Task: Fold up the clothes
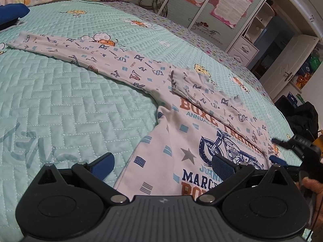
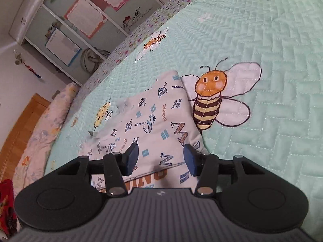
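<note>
Soft cotton shirt (image 1: 181, 141) lies limp on bed (image 1: 60, 100); grip outstretched sleeve (image 1: 80, 56) at cuff. Left gripper (image 1: 161, 165) and right gripper (image 2: 161, 159) jaws spread, empty.

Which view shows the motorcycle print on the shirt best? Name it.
The left wrist view: the blue motorcycle print lies in plain sight on the shirt front, partly crossed by the folded sleeve. The right wrist view shows only lettered sleeve fabric and some orange lettering, no motorcycle.

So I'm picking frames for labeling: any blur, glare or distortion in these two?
Left wrist view: shirt print sharp, fisheye bends the quilt; the right gripper at the edge is blurred. Right wrist view: tilted, soft even light, no glare.
</note>
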Available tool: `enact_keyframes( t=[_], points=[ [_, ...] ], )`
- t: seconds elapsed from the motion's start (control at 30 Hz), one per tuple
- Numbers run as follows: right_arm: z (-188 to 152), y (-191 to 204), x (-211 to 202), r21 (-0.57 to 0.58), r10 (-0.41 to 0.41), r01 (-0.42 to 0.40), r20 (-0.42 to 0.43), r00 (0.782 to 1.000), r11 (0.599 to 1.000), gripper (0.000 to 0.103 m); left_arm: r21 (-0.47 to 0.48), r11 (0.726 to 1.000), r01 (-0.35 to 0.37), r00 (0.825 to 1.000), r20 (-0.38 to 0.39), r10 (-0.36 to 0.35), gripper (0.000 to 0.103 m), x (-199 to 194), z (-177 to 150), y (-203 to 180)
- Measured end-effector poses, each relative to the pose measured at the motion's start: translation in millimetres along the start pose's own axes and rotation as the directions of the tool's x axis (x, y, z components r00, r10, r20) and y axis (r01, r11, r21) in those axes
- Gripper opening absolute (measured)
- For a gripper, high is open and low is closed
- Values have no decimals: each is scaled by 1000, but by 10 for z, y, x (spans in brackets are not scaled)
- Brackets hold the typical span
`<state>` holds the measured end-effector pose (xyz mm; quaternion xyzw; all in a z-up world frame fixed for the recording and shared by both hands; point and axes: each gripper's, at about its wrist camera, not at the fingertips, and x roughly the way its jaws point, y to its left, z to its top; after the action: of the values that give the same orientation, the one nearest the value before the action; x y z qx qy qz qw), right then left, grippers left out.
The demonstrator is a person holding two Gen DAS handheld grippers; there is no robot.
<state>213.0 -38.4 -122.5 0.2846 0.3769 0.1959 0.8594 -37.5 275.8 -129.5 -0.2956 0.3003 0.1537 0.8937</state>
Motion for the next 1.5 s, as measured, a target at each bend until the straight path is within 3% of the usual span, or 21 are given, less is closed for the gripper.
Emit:
enact_keyframes(
  t=[0.03, 0.13, 0.23, 0.33, 0.4, 0.47, 0.6, 0.67, 0.73, 0.9, 1.03, 1.23, 1.3, 1.4, 1.5],
  points=[
    [15, 64, -20, -19, 7, -7, 12, 1000, 1000, 63, 1, 1000, 1, 1000, 0, -1, 102, 3, 2, 1],
    [165, 248, -6, -45, 56, -53, 66, 996, 998, 65, 4, 1000, 4, 1000, -1, -4, 102, 18, 11, -2],
    [341, 244, 153, 37, 118, -122, 97, 988, 992, 69, 5, 1000, 6, 1000, -3, -6, 102, 29, 17, -5],
    [273, 45, 347, 119, 71, -75, 36, 997, 990, 73, 7, 1000, 10, 1000, -6, -10, 102, 30, 18, -4],
    [220, -91, 476, 171, 40, -38, -8, 999, 985, 61, 7, 1000, 15, 1000, -8, -15, 102, 23, 15, 5],
    [191, -28, 416, 138, 43, -44, 8, 999, 989, 66, 4, 1000, 19, 1000, -9, -19, 102, 19, 12, 9],
    [119, 382, 333, 0, 147, -147, 23, 989, 989, 69, 6, 1000, 23, 1000, -8, -23, 102, 12, 7, 2],
    [123, 555, 428, 3, 235, -235, 7, 972, 972, 69, 3, 1000, 25, 1000, -9, -25, 102, 10, 11, 4],
    [122, 693, 563, 8, 268, -268, -22, 963, 963, 69, -3, 1000, 28, 1000, -9, -28, 102, 8, 19, 11],
    [-101, 664, 878, 36, 205, -202, -155, 966, 979, 68, -10, 999, 39, 999, -12, -39, 102, -6, 29, 23],
    [-244, 645, 724, 42, 229, -225, -157, 961, 973, 69, -11, 999, 52, 999, -16, -52, 102, -16, 31, 27],
    [-78, 925, 683, 30, 330, -328, -66, 942, 944, 69, -9, 998, 55, 998, -17, -55, 102, -18, 30, 23],
    [-60, 884, 820, 50, 290, -287, -75, 954, 957, 71, -9, 998, 54, 998, -20, -55, 102, -14, 32, 26],
    [-182, 737, 1022, 81, 190, -179, -170, 967, 981, 67, -7, 998, 58, 998, -23, -58, 102, -20, 31, 27],
    [-133, 786, 903, 105, 277, -262, -163, 947, 959, 69, -10, 998, 64, 998, -26, -64, 102, -22, 35, 35]
  ],
)
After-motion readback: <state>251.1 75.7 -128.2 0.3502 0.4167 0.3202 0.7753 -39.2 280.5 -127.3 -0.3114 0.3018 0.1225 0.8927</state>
